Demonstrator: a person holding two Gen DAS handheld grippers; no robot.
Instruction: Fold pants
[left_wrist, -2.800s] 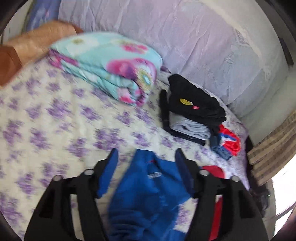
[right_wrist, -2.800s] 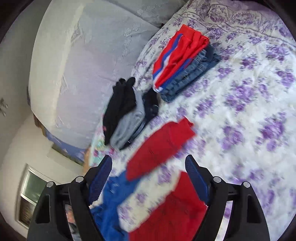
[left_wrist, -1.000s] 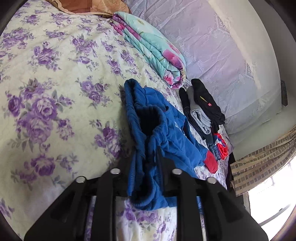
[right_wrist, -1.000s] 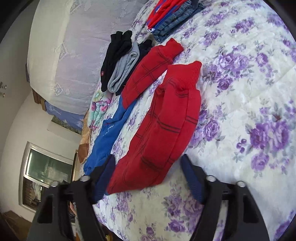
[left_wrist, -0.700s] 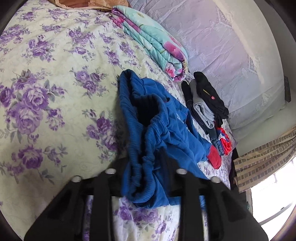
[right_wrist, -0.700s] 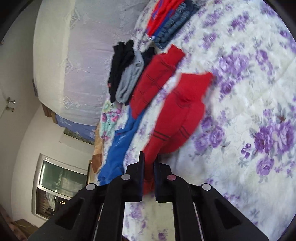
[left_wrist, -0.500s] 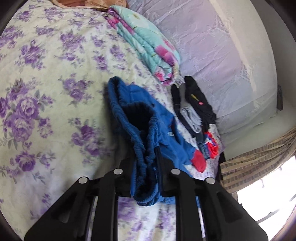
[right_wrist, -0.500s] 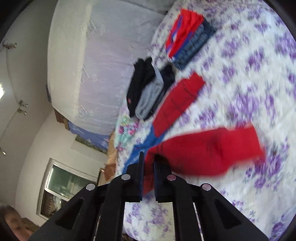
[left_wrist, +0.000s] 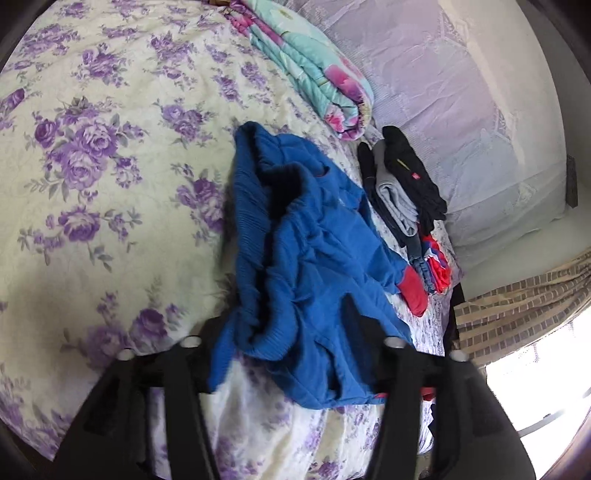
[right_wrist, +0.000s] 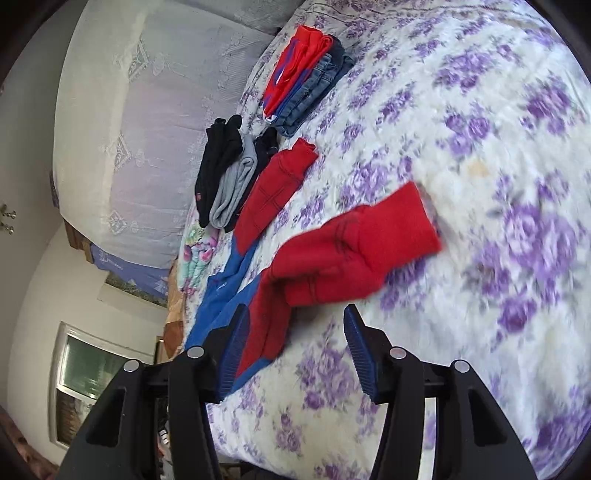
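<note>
Two claws stand spread at opposite ends of one pair of pants (left_wrist: 314, 251) laid out on the bed (left_wrist: 92, 147). The left claw (left_wrist: 291, 350) has just been opening; its jaws straddle the bunched blue waistband (left_wrist: 255, 258), which lies slack between them, the pads apparently clear of it. The right claw (right_wrist: 291, 343) has likewise just been opening, and the near red leg (right_wrist: 354, 254) lies ahead of it, doubled over on itself, its upper part trailing back between the jaws without being pinched.

From the waistband, the pants run lengthwise away toward the red cuffs, past the folded stack (left_wrist: 402, 192) of dark and grey clothes beside the far leg (right_wrist: 273, 192). That long axis points away from the left claw and back toward the right one, so the waist end is the left hand's to take and the leg end the right's. The two legs lie splayed rather than stacked, and bringing the near leg over the far one looks like the next fold.
</note>
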